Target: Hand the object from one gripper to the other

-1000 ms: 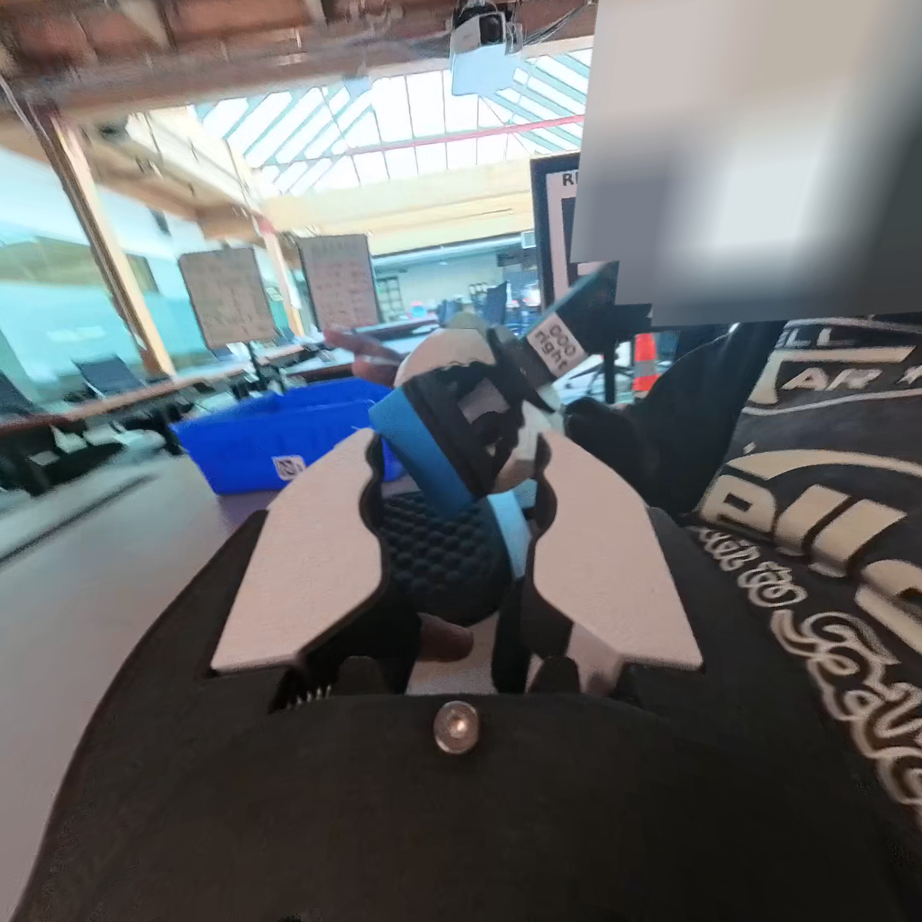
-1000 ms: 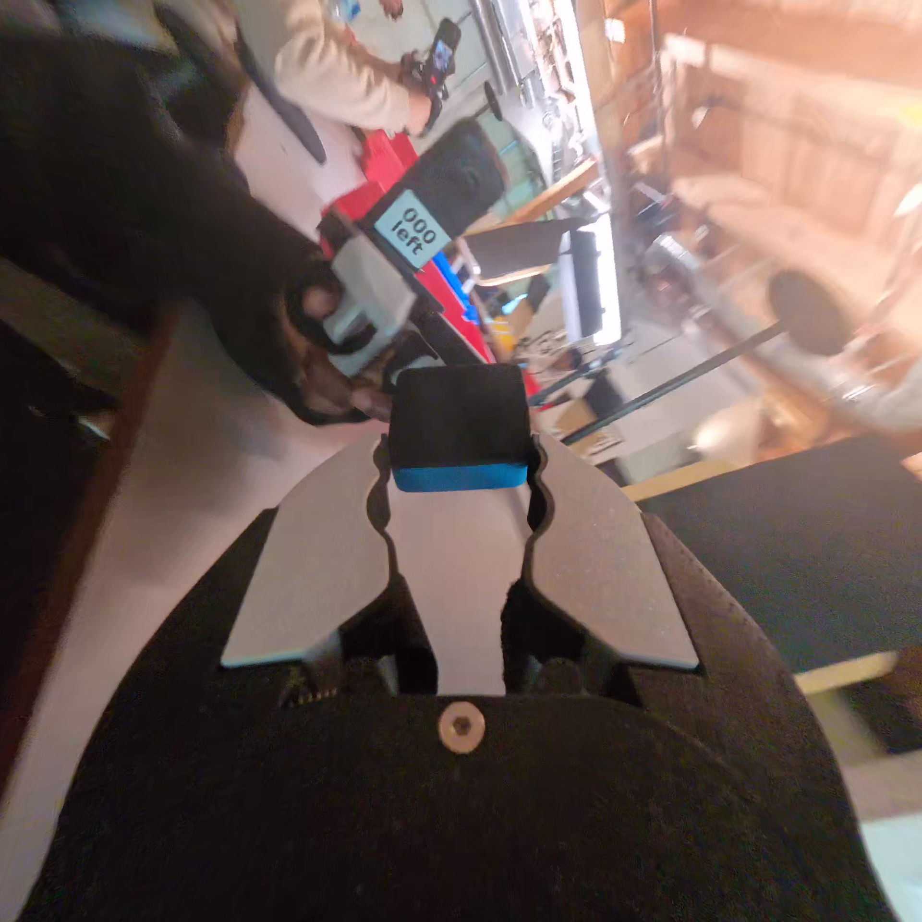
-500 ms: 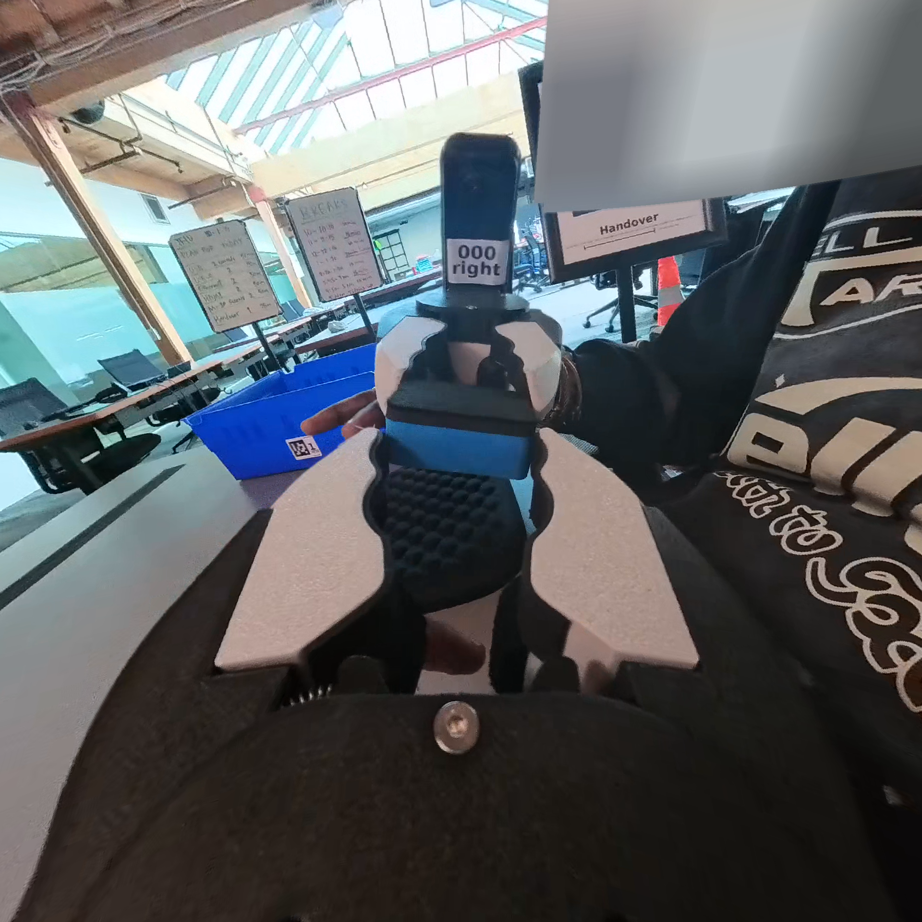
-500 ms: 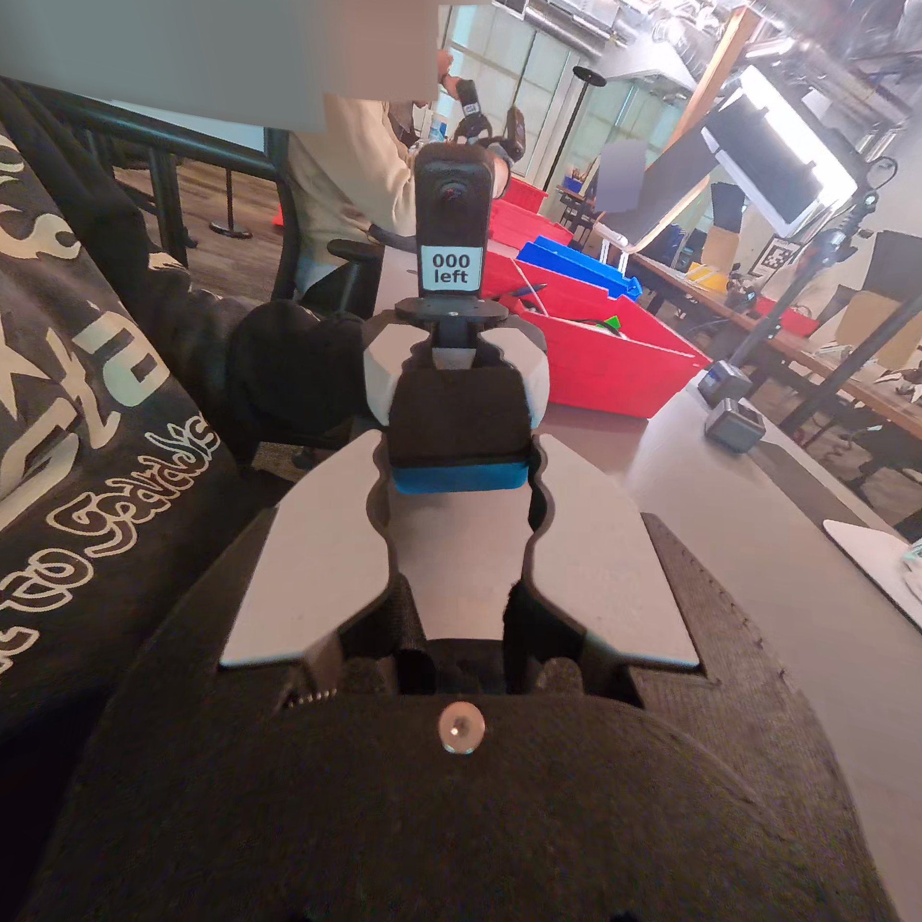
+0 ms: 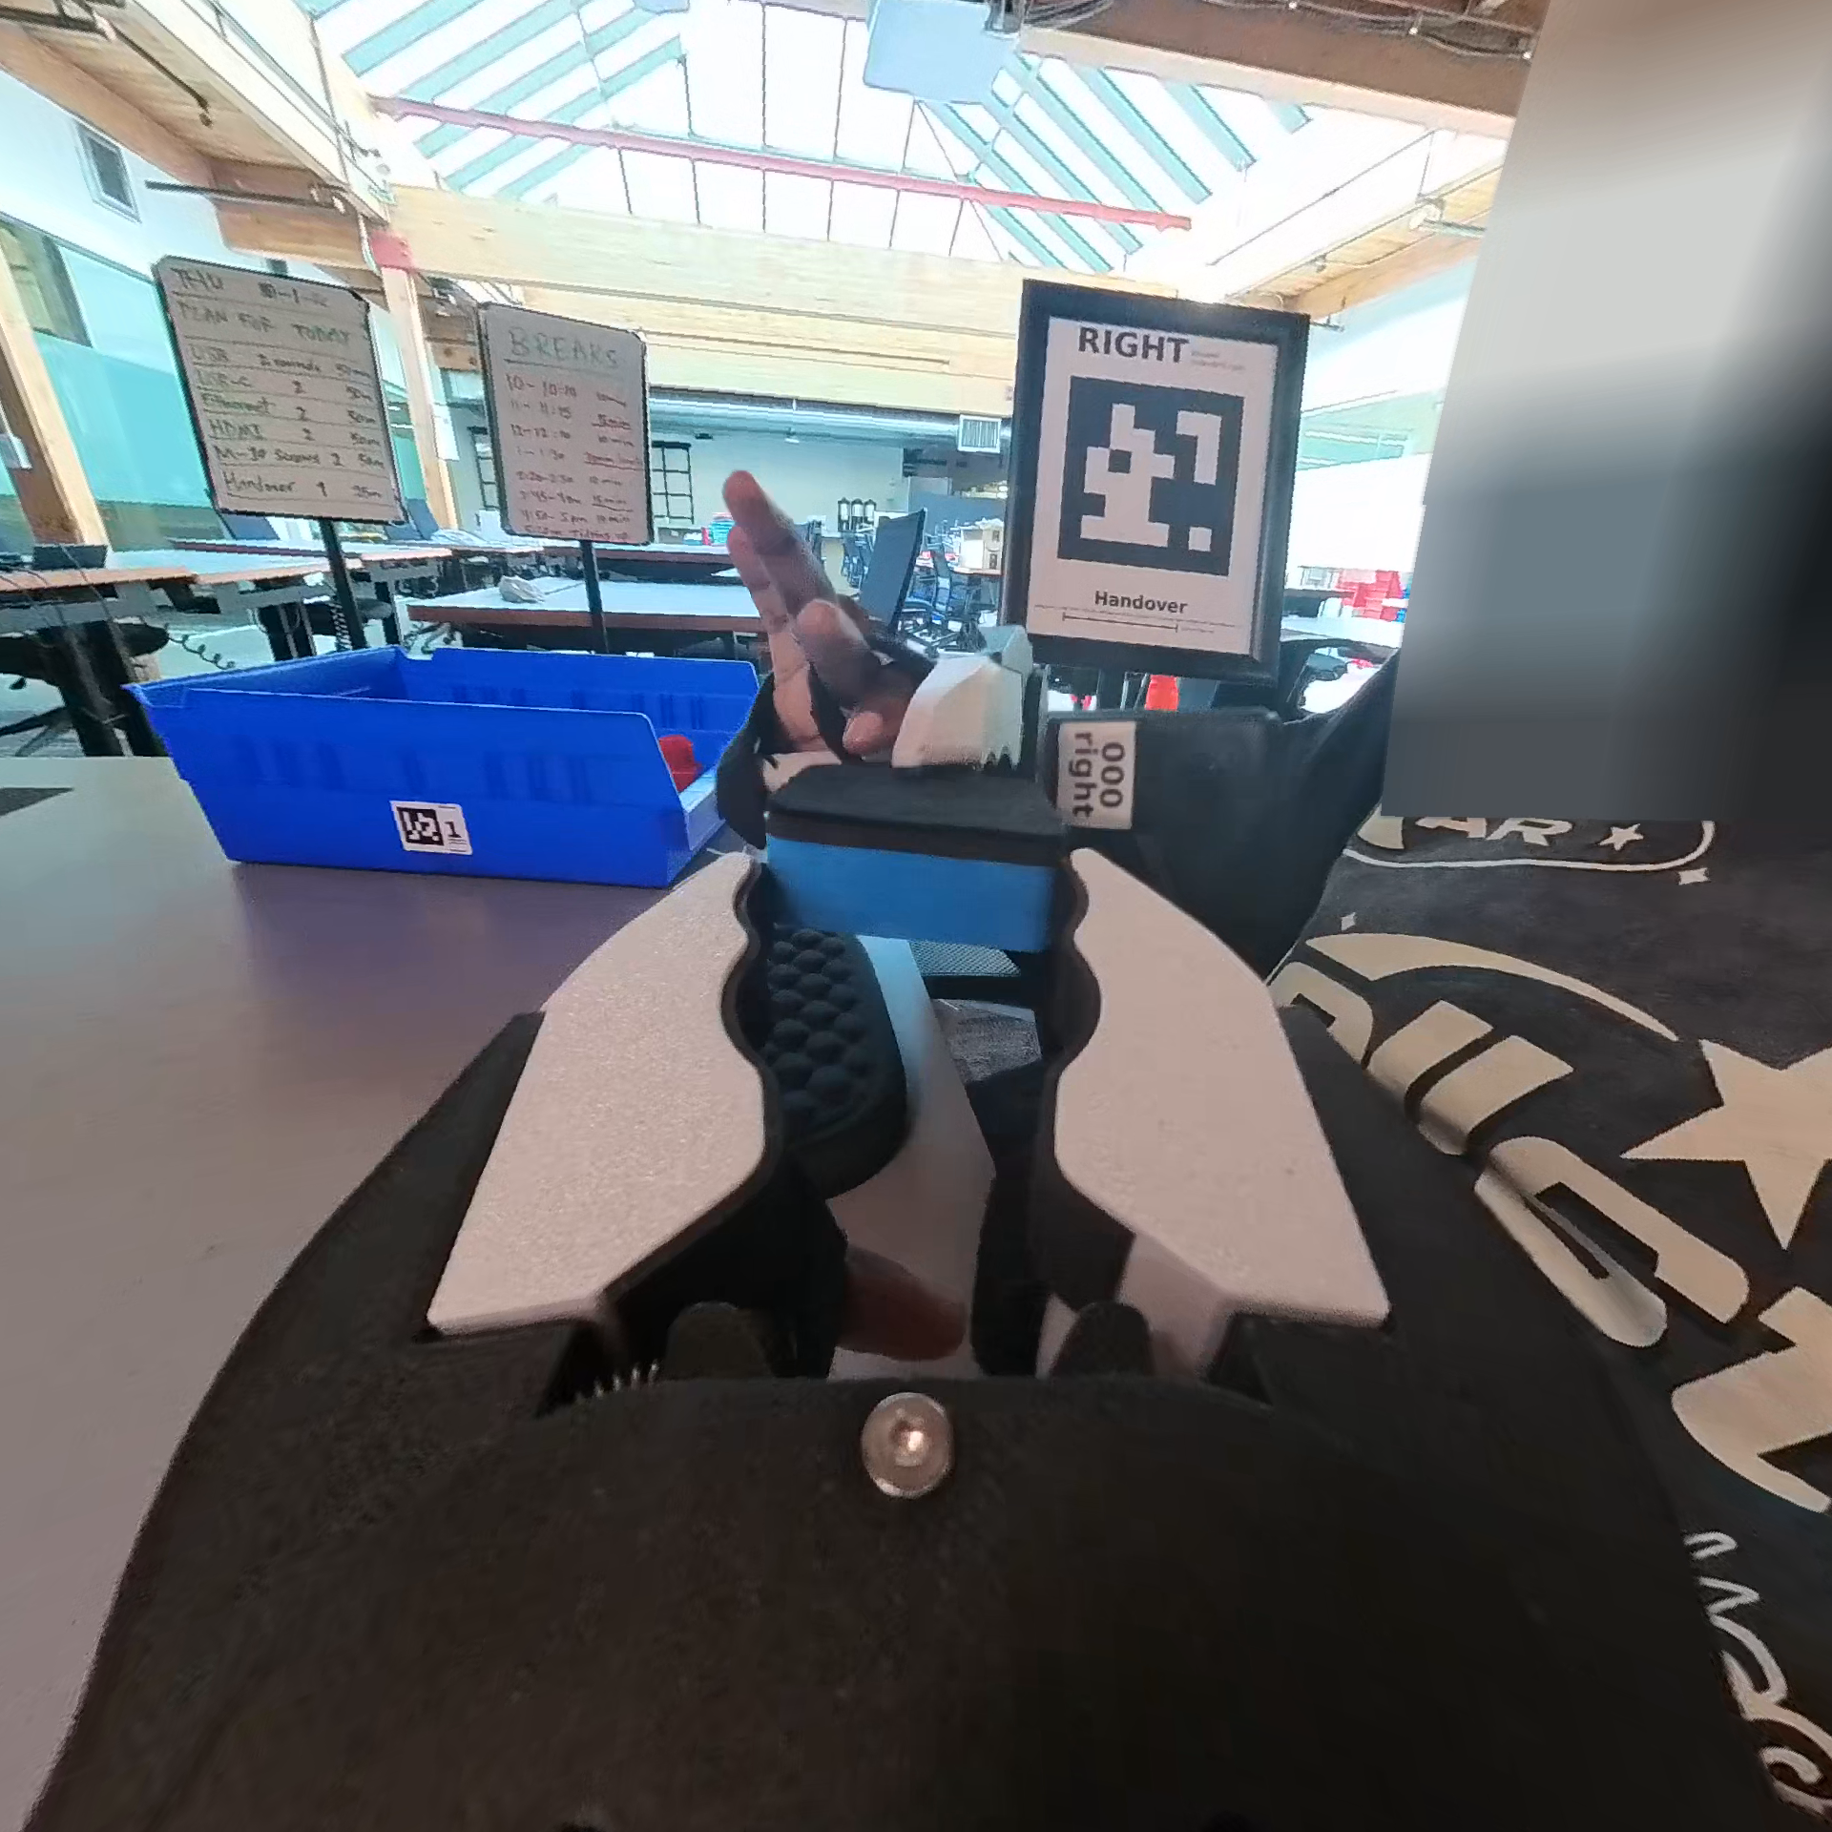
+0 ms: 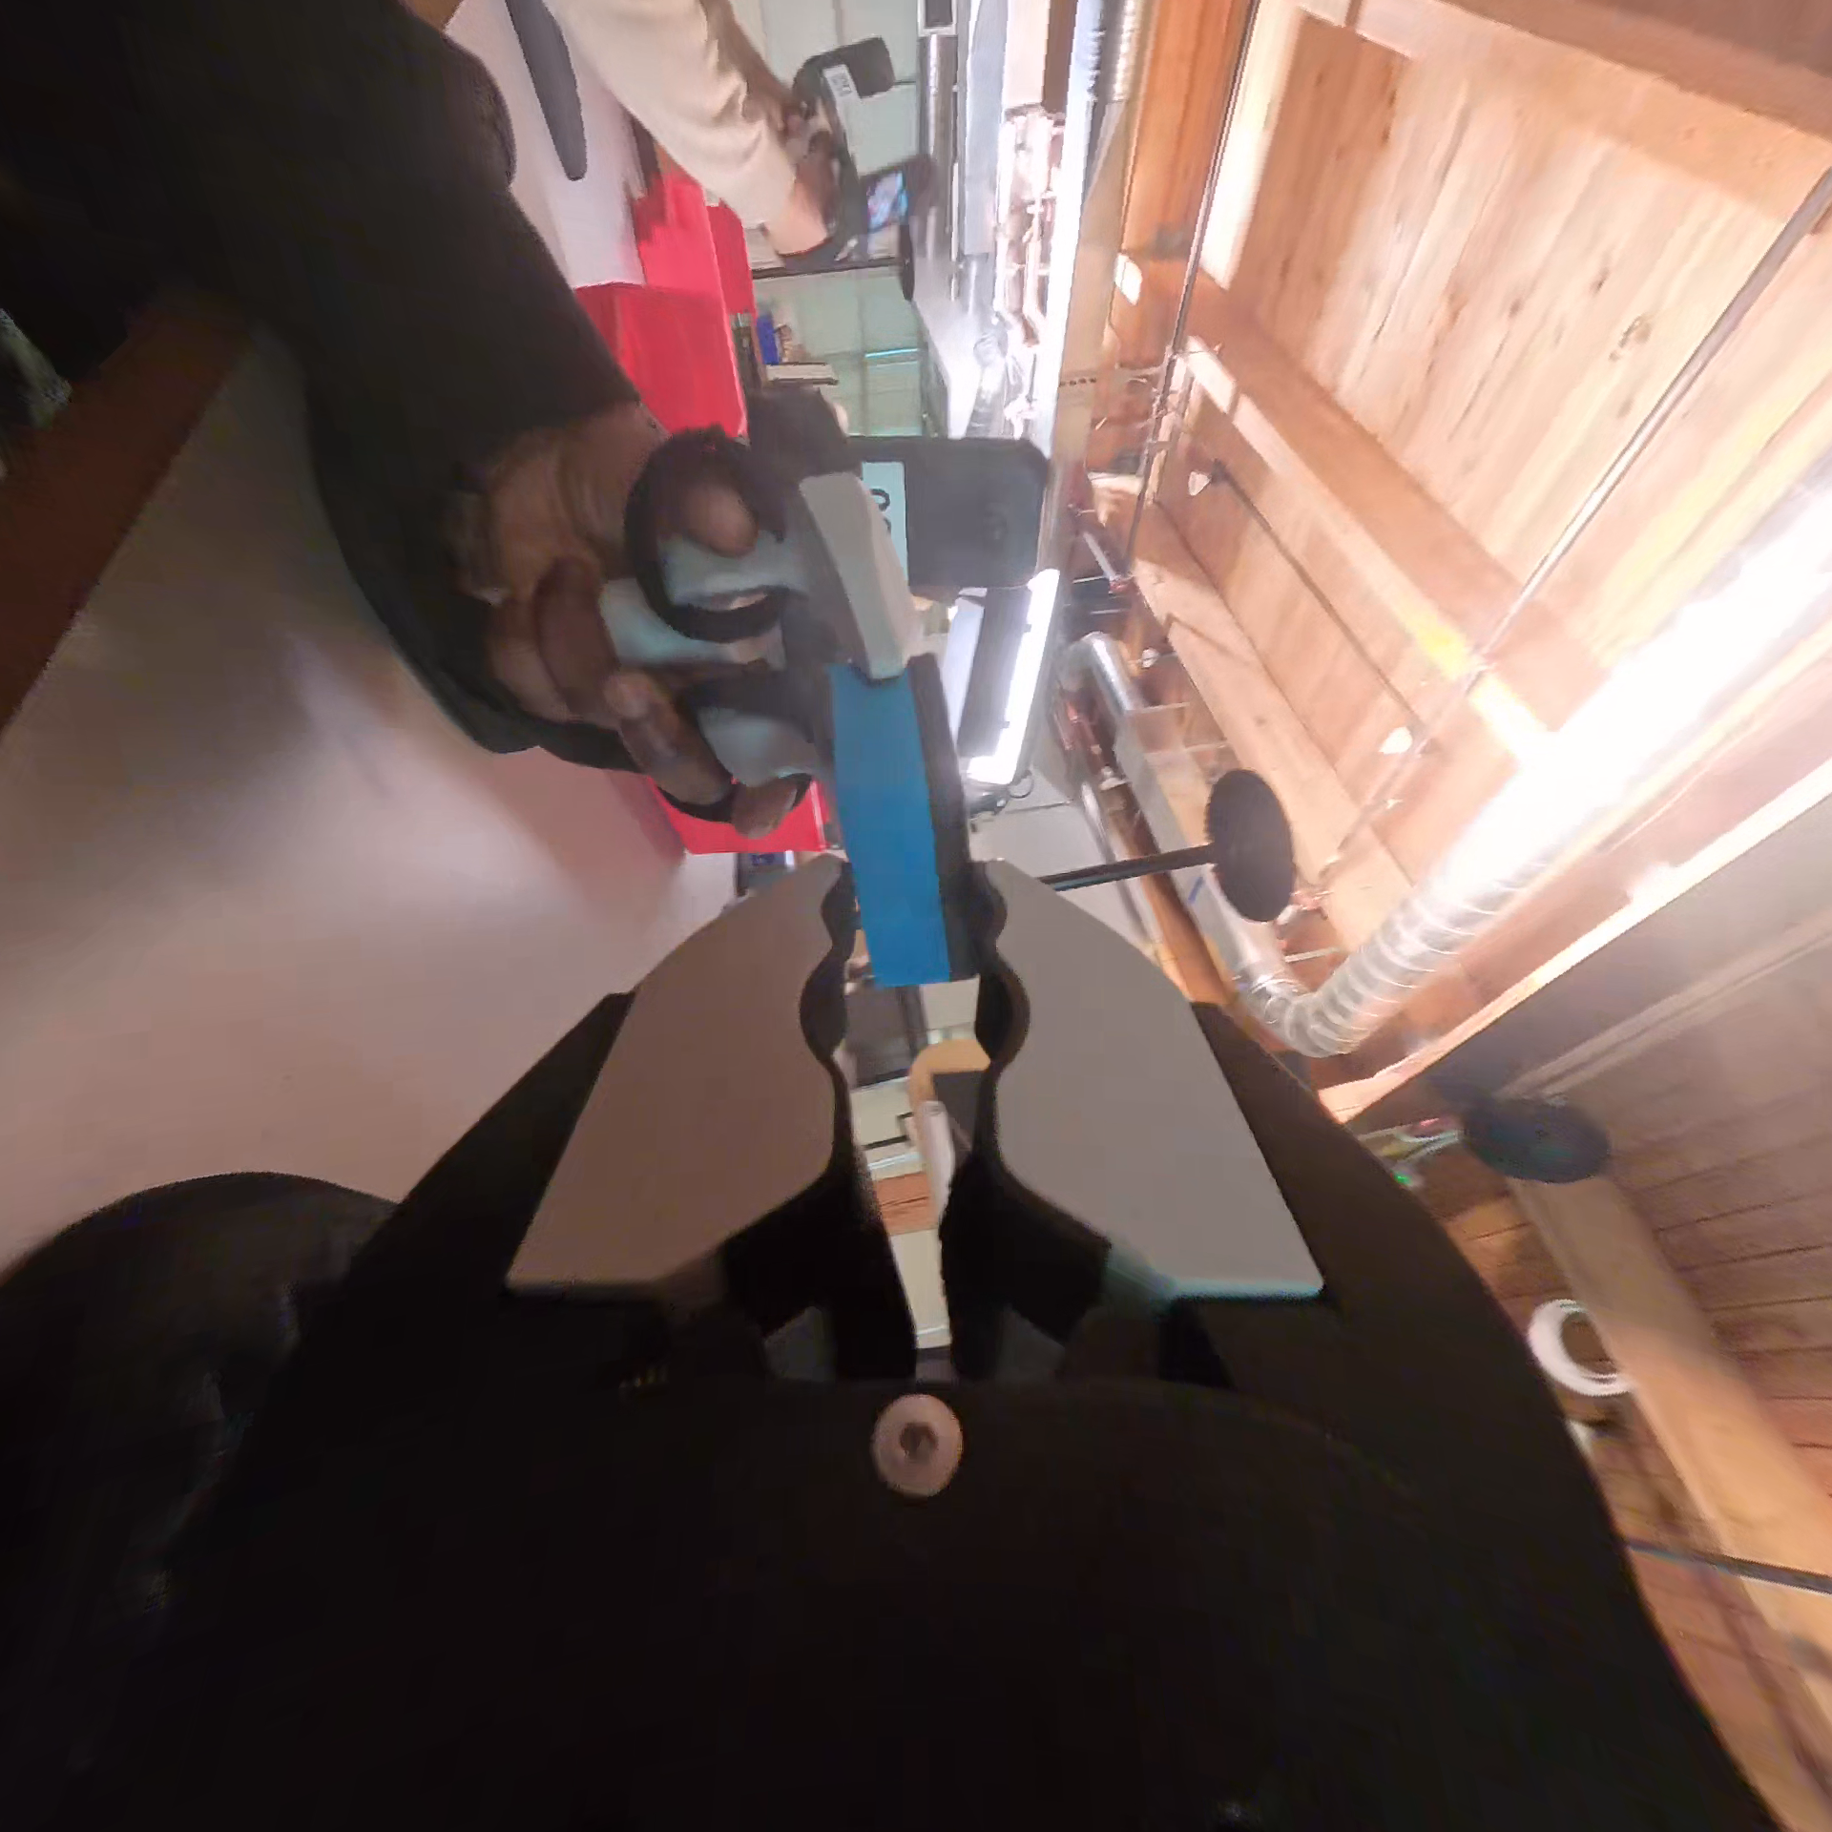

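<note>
both tools on one sponge, mid-air

the blue-and-black sponge [image 5: 912, 872] sits between the fingertips of the left tool [image 5: 907, 892], which is closed on its two short ends, above the table [image 5: 198, 1041] edge. the right tool [image 6: 907, 922] is rolled a quarter turn and grips the same sponge [image 6: 897, 843] across its thin faces, blue on one finger, black on the other. in the left wrist view that other tool [image 5: 957, 714] shows just behind the sponge, its holder's fingers [image 5: 783, 595] partly lifted off the handle.

risks, as i judge them: if both tools pull apart while both are clamped, the soft foam could twist or tear, or snap out of the weaker grip. if the giving tool lets go before the receiver's hold is firm, the sponge drops toward the table or the person's lap. the right tool catches only the sponge's near end, so the hold is shallow and the foam may pivot. the blue bin [image 5: 446, 763] stands well off to the side and looks clear of the exchange.
</note>
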Demonstrator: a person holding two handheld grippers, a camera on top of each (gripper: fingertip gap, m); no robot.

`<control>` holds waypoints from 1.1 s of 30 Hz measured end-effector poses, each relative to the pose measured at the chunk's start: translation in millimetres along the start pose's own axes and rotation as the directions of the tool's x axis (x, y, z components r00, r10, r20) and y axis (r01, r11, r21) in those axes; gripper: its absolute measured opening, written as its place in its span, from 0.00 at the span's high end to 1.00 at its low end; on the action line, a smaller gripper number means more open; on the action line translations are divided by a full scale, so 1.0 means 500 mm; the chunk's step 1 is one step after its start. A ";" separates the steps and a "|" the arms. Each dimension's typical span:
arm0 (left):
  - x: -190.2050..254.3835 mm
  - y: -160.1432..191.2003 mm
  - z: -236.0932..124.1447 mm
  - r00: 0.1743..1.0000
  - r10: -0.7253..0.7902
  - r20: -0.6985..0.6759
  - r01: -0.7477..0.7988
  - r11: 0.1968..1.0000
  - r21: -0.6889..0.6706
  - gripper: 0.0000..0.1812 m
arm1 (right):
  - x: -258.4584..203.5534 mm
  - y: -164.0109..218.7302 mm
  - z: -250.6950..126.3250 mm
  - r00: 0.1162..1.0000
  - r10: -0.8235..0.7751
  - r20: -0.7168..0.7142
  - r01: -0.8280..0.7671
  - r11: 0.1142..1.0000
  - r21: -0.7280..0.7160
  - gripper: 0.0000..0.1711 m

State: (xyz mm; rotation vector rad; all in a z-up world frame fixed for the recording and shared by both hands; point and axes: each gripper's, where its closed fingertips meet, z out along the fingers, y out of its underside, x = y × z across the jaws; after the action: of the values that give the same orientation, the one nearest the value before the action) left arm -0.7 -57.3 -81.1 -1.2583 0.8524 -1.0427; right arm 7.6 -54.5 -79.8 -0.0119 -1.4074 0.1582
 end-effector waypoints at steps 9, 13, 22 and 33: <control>-0.008 -0.042 -0.008 0.910 0.369 0.190 -0.392 0.914 0.102 0.68 | 0.005 0.016 -0.010 0.464 0.845 0.266 -0.851 0.508 -0.129 0.88; -0.018 -0.018 -0.001 0.933 0.318 0.167 -0.326 0.945 0.021 0.78 | 0.002 0.012 -0.015 0.283 0.903 0.323 -0.922 0.349 -0.167 0.88; -0.027 -0.006 -0.004 0.989 0.100 0.110 -0.100 0.995 -0.001 0.89 | 0.018 0.032 -0.005 0.638 0.747 0.185 -0.759 0.651 -0.008 0.66; -0.015 0.007 0.001 0.997 -0.067 0.024 0.067 0.998 -0.020 0.89 | -0.012 0.022 0.005 0.999 -0.012 0.041 0.014 0.999 -0.044 0.68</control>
State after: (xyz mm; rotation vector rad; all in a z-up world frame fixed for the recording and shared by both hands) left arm -2.2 -50.1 -84.6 -1.3217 0.8102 -1.0729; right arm 3.1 -44.7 -86.2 -0.0361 -1.4514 0.1175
